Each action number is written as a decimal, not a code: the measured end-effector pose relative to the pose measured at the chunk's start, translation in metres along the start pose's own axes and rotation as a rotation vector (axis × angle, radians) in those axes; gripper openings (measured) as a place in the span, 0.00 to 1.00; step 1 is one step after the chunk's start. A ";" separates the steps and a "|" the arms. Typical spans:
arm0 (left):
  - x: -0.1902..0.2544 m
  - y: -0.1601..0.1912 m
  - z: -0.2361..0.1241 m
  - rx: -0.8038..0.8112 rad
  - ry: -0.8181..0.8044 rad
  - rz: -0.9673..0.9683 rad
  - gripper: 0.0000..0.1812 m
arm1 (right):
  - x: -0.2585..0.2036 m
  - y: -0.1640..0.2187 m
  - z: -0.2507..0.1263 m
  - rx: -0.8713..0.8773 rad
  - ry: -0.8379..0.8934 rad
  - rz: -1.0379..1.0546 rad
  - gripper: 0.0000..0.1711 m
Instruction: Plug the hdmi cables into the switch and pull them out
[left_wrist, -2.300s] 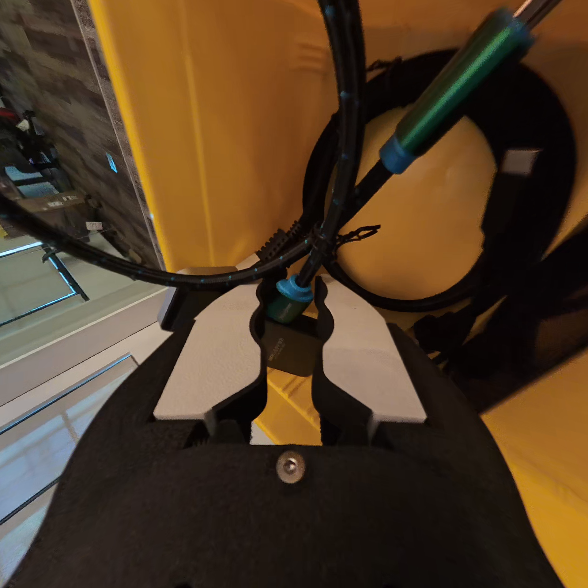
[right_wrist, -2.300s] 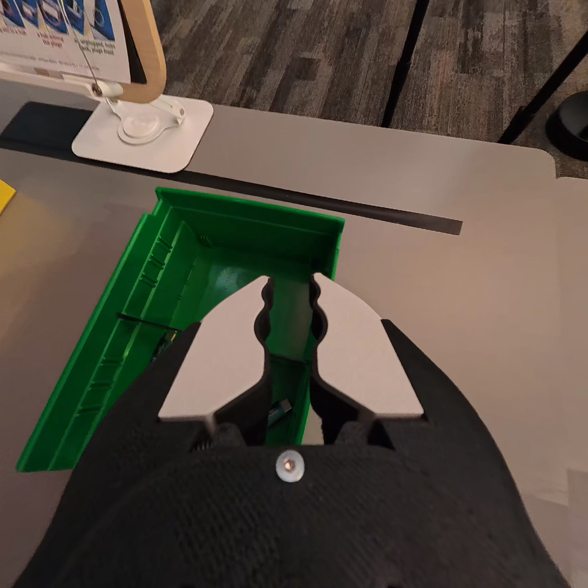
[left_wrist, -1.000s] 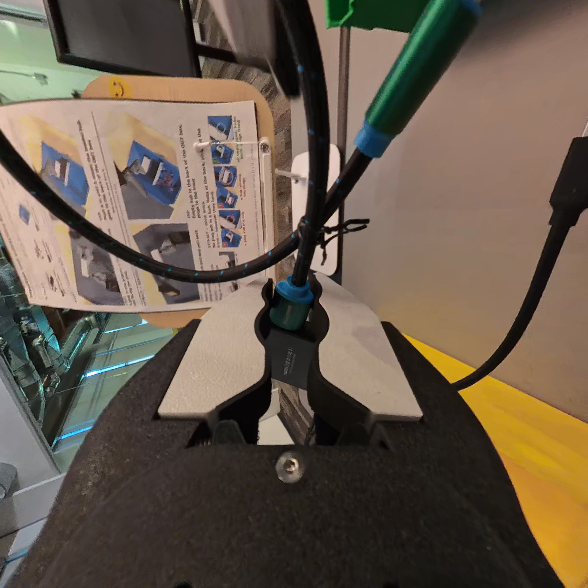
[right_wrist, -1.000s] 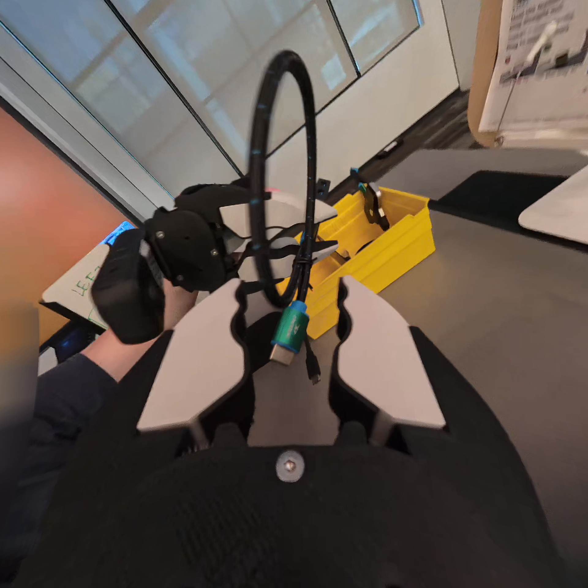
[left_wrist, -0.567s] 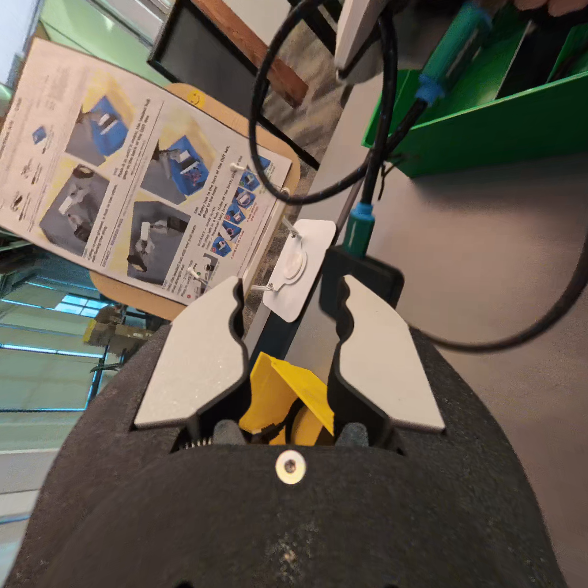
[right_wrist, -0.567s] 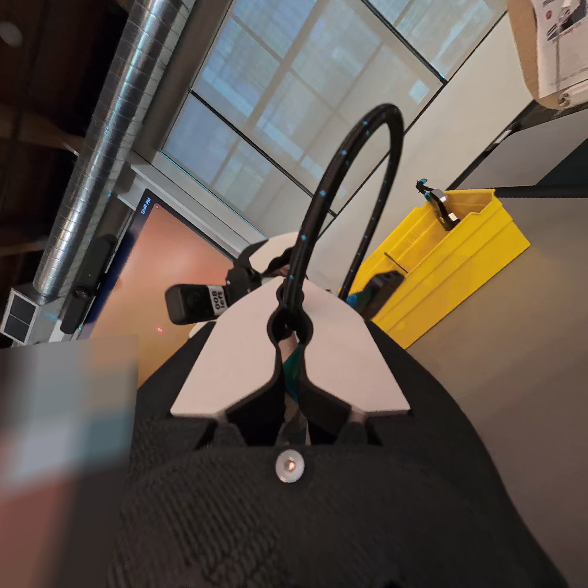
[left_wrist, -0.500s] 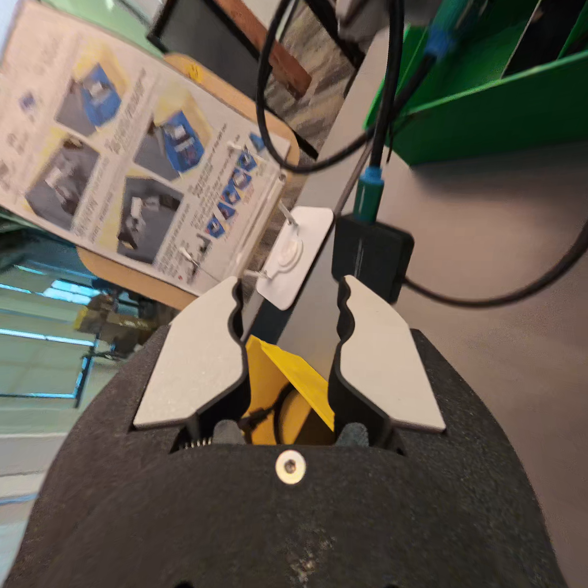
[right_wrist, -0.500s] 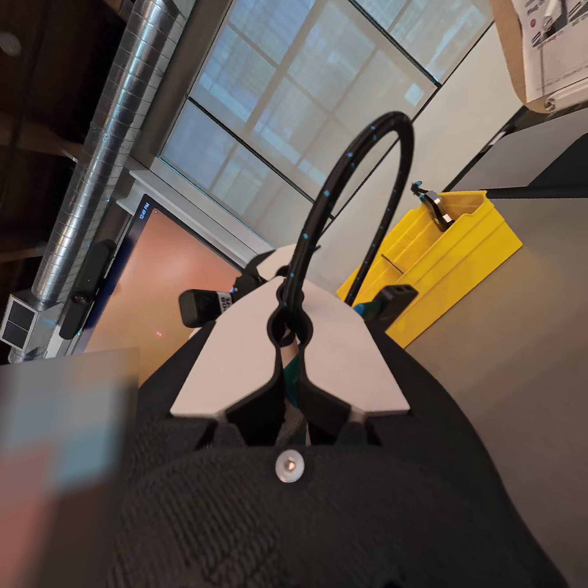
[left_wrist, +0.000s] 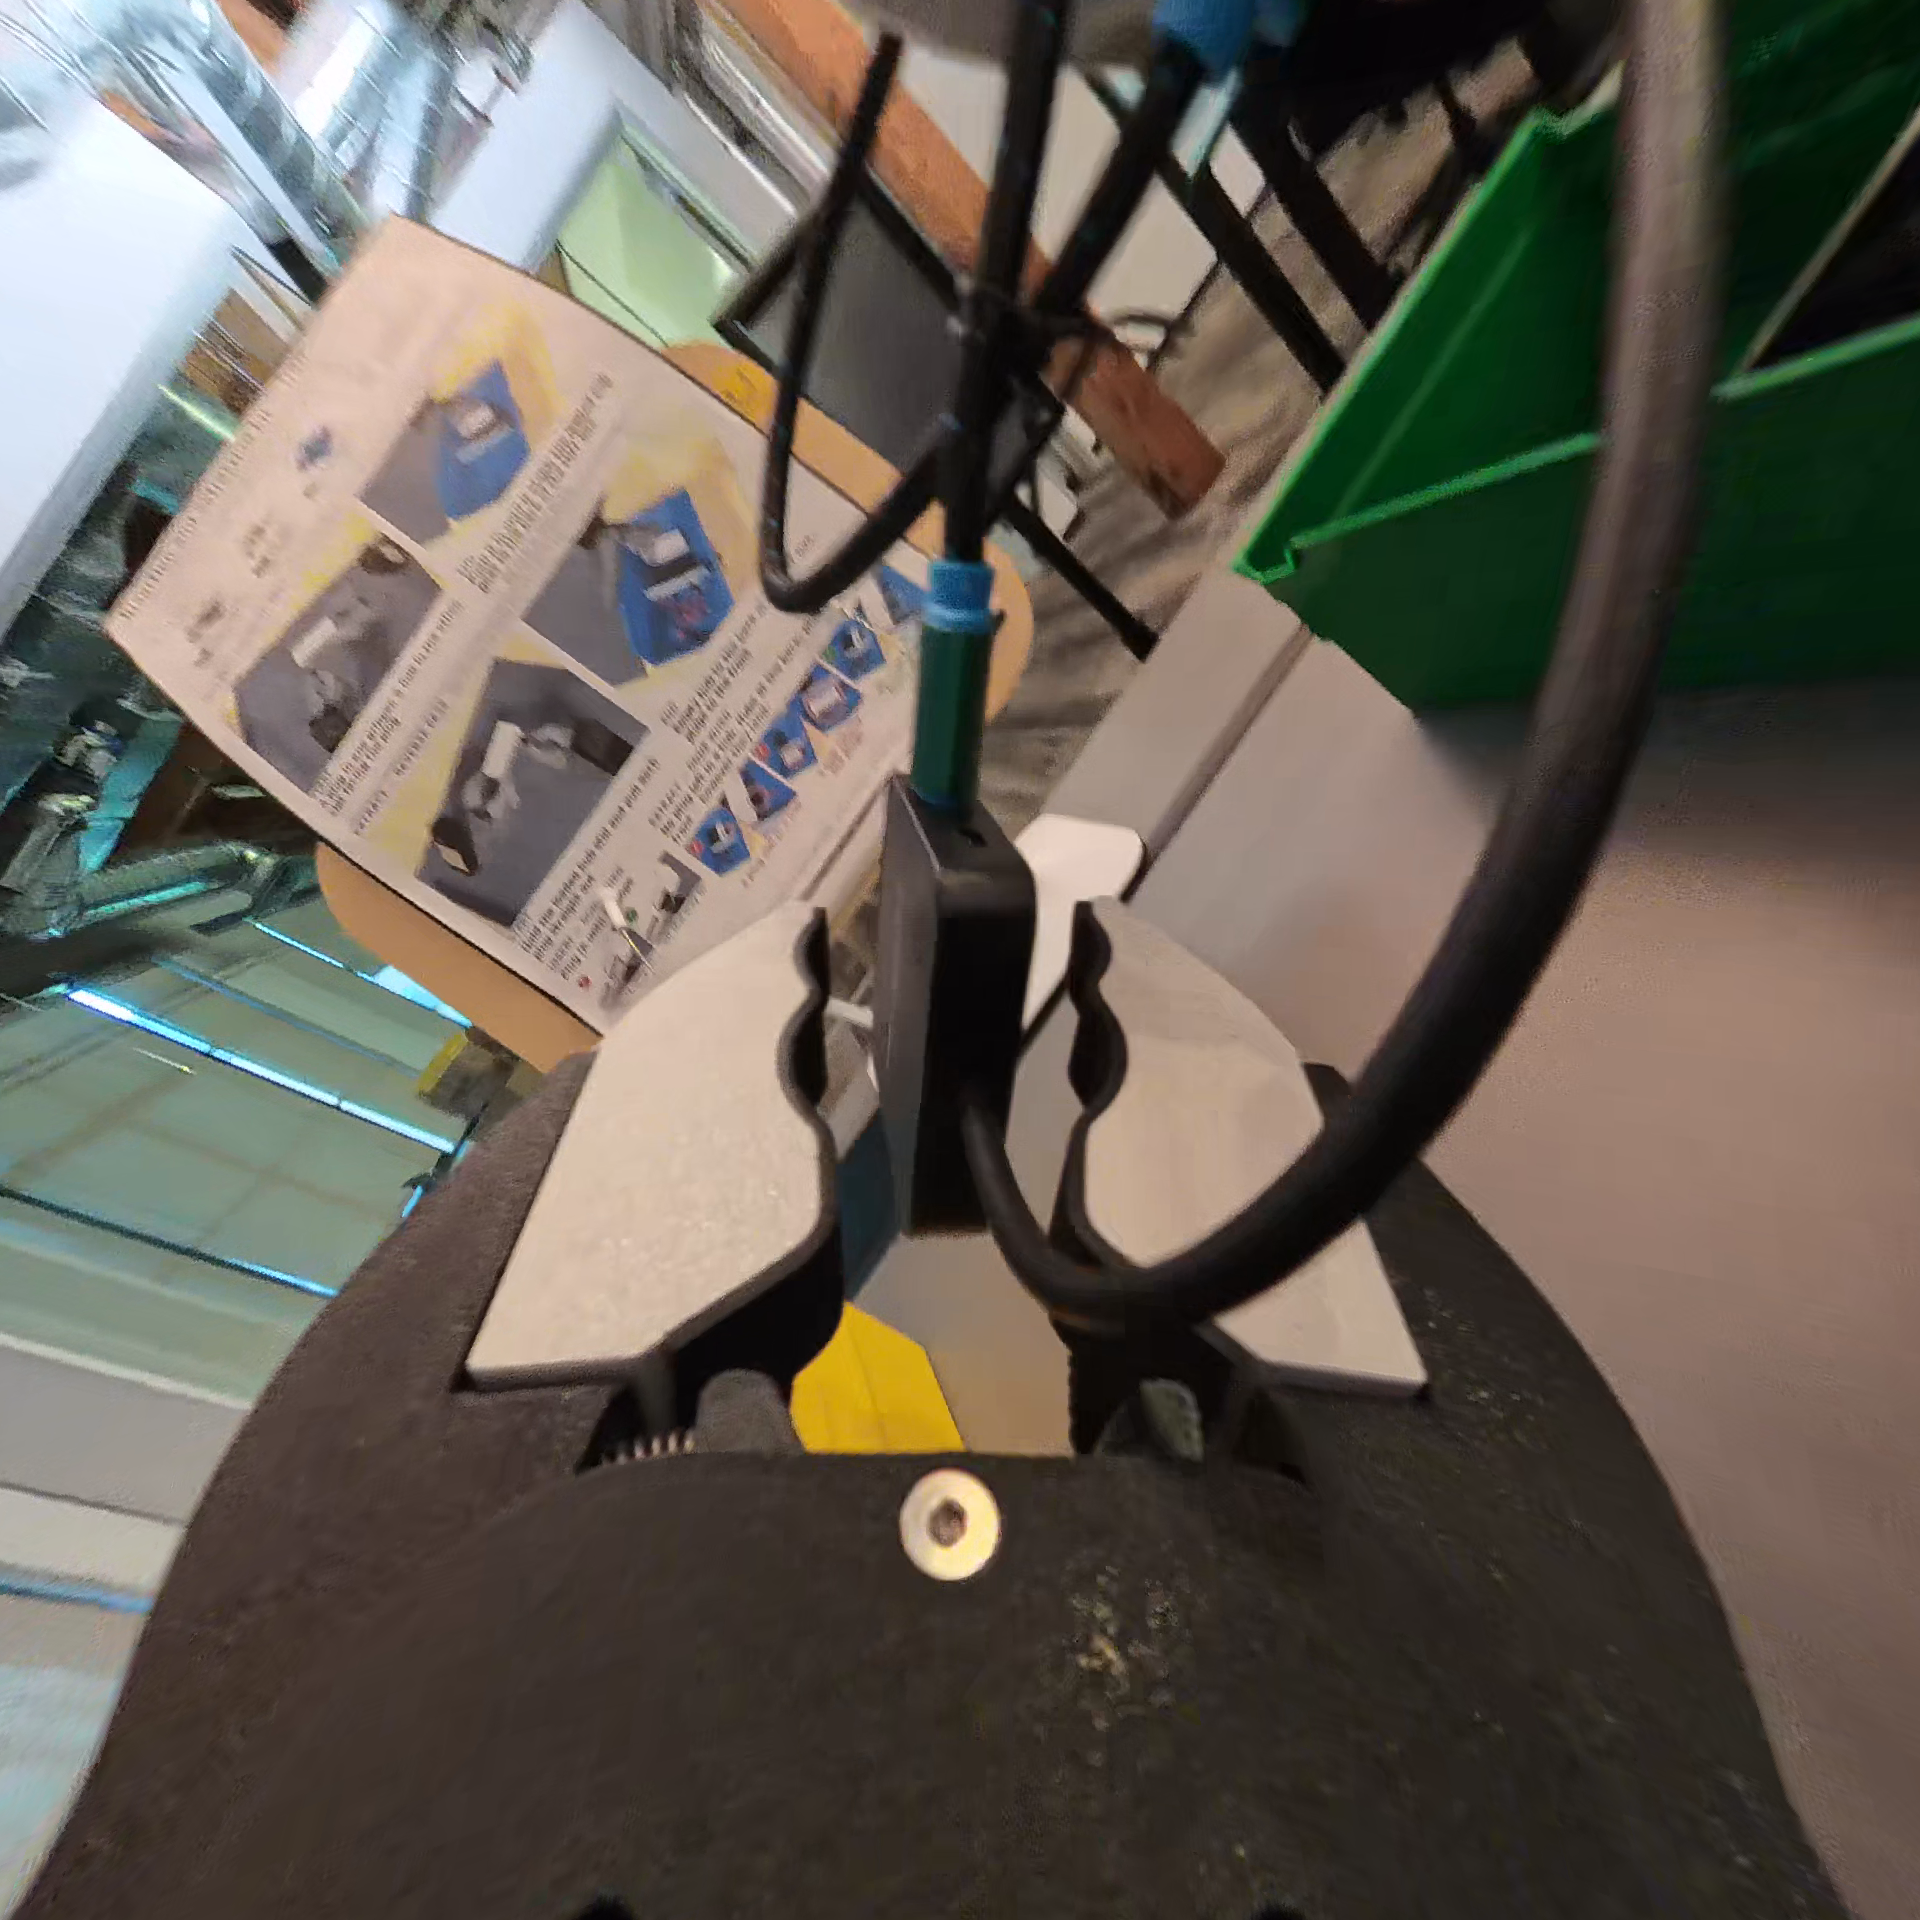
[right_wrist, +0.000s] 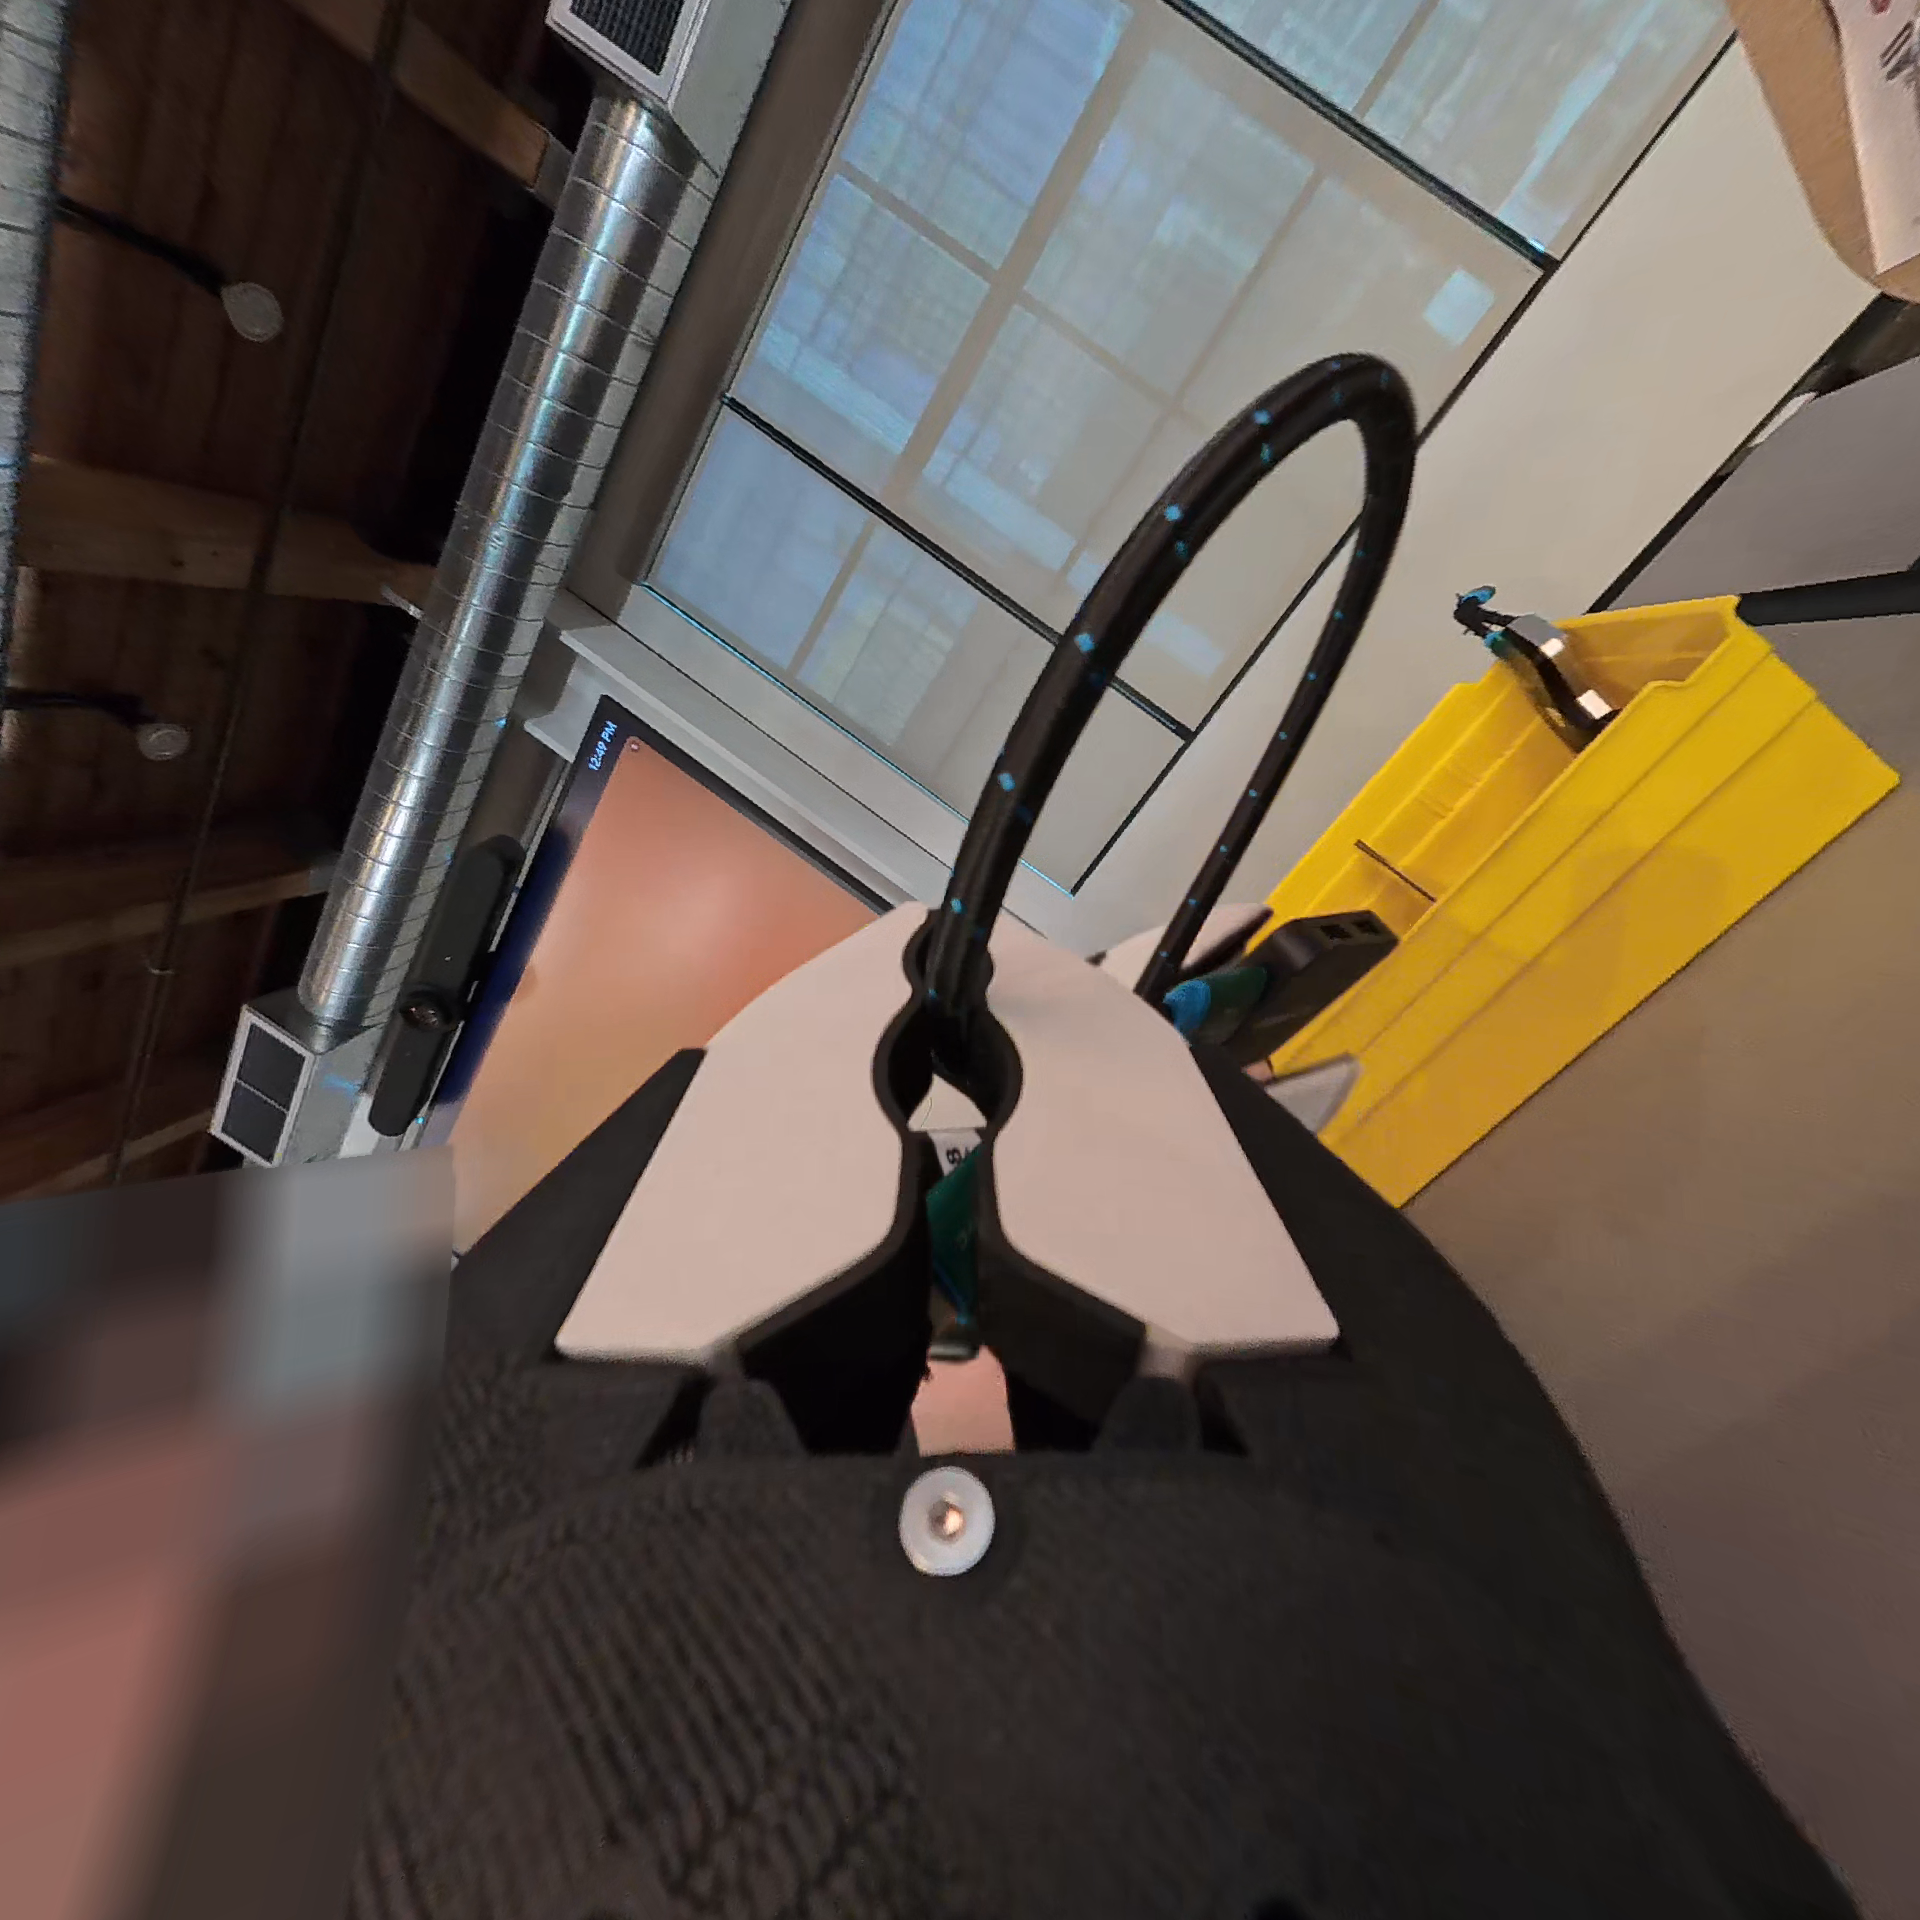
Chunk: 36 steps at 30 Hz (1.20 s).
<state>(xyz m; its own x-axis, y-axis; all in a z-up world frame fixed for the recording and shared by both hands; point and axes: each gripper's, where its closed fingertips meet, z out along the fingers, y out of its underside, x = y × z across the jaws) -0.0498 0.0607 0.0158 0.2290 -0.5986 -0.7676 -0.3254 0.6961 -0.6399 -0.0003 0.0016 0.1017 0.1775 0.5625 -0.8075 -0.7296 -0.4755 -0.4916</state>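
Observation:
In the left wrist view my left gripper (left_wrist: 945, 920) is open, with the black switch (left_wrist: 956, 1039) edge-on between its fingers and a gap on each side. A green HDMI plug (left_wrist: 948, 717) sits in the switch's far end. A thick black cable (left_wrist: 1558, 727) leaves its near end and loops up to the right. In the right wrist view my right gripper (right_wrist: 948, 956) is shut on the other green HDMI plug (right_wrist: 956, 1236). Its braided black cable (right_wrist: 1091, 623) arcs up and over to the switch (right_wrist: 1320, 951).
A green bin (left_wrist: 1558, 499) stands on the grey table (left_wrist: 1662, 1143) at the upper right. An instruction sheet on a board (left_wrist: 468, 623) stands at the left. A yellow bin (right_wrist: 1610, 883) with a cable end in it sits behind the switch.
My left gripper let go of the switch, then moved forward so the switch stands between its open fingers. My right gripper closed on the free green plug and still holds it.

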 end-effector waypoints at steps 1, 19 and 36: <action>-0.003 -0.006 0.001 0.032 -0.005 0.005 0.22 | 0.000 0.000 0.000 -0.003 0.002 0.000 0.00; -0.017 -0.003 0.007 0.092 0.007 0.071 0.08 | 0.005 0.051 -0.090 -0.624 0.655 -0.275 0.14; 0.037 -0.020 -0.003 0.239 0.145 0.251 0.08 | 0.059 0.075 0.000 -0.648 0.823 -0.885 0.17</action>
<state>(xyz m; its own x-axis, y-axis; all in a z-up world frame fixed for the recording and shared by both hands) -0.0379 0.0233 0.0004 0.0312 -0.4360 -0.8994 -0.1280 0.8907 -0.4362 -0.0447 -0.0006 0.0173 0.9215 0.3883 0.0064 0.2277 -0.5268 -0.8189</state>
